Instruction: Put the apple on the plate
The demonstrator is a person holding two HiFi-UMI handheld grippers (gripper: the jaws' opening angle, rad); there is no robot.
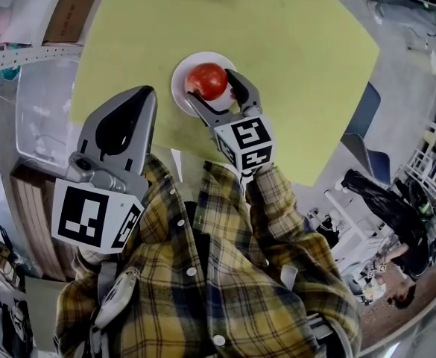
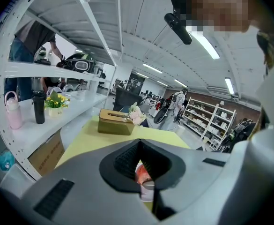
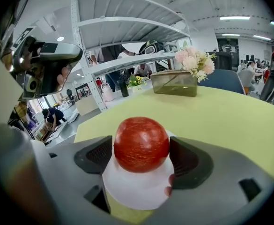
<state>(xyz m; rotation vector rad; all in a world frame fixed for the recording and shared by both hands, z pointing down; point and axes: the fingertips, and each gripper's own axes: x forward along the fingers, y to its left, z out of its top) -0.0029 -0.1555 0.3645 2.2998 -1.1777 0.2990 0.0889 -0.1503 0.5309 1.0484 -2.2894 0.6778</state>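
A red apple (image 1: 206, 80) sits on a small white plate (image 1: 182, 94) near the front of the yellow-green table (image 1: 292, 43). My right gripper (image 1: 212, 86) is open, its jaws standing on either side of the apple (image 3: 141, 144) above the plate (image 3: 137, 193); a thin gap shows at the right pad (image 3: 186, 161). My left gripper (image 1: 147, 92) hangs to the left at the table's near edge, shut and empty. Through the small hollow behind its fingertips (image 2: 139, 142), the left gripper view shows a sliver of the apple (image 2: 141, 172) and the plate (image 2: 147, 191).
A brown tissue box (image 3: 174, 83) with pink flowers (image 3: 193, 60) stands at the table's far side. White metal shelving (image 2: 43, 74) carrying bottles runs along the left. A clear plastic bin (image 1: 42, 118) sits left of the table and a blue chair (image 1: 363, 118) at its right.
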